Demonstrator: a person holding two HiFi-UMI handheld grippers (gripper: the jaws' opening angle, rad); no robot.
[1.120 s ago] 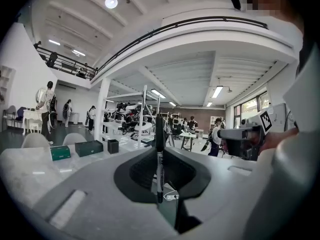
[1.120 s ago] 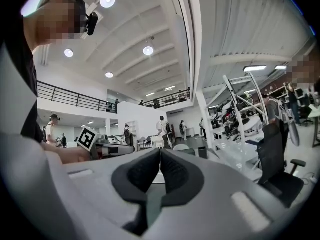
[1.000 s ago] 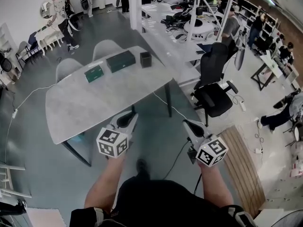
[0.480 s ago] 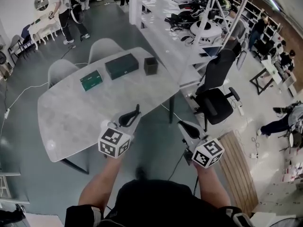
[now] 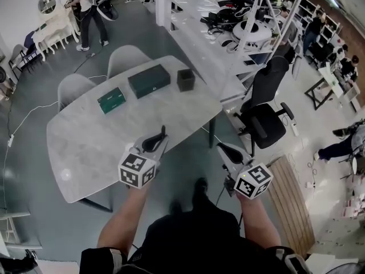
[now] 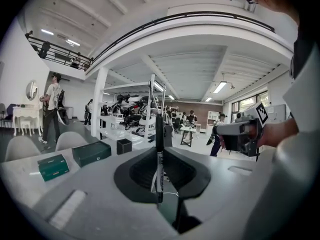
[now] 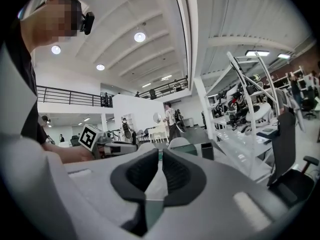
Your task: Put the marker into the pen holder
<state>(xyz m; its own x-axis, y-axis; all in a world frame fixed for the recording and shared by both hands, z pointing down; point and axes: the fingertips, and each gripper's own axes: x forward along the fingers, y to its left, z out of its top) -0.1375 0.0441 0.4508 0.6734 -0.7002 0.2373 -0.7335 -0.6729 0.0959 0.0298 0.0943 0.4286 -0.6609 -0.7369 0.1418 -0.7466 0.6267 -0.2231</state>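
My left gripper (image 5: 155, 142) hovers over the near edge of the marble table (image 5: 91, 147), shut on a black marker (image 5: 163, 132) that stands upright between the jaws. The left gripper view shows the marker (image 6: 159, 134) clamped at the tip of the left gripper (image 6: 160, 153). The pen holder (image 5: 185, 79), a black square cup, sits at the table's far right corner and also appears small in the distance as the pen holder (image 6: 124, 146). My right gripper (image 5: 228, 152) is off the table's right side, over the floor, shut with nothing in it (image 7: 160, 156).
Two dark green boxes (image 5: 149, 80) (image 5: 110, 100) lie left of the pen holder. Two grey chairs (image 5: 126, 58) stand behind the table. A black office chair (image 5: 263, 119) is to the right, with a long white bench (image 5: 199, 27) beyond. People stand far off.
The view has closed in on the table. Both grippers moved forward, the left one now over the table edge with the marker still in it.
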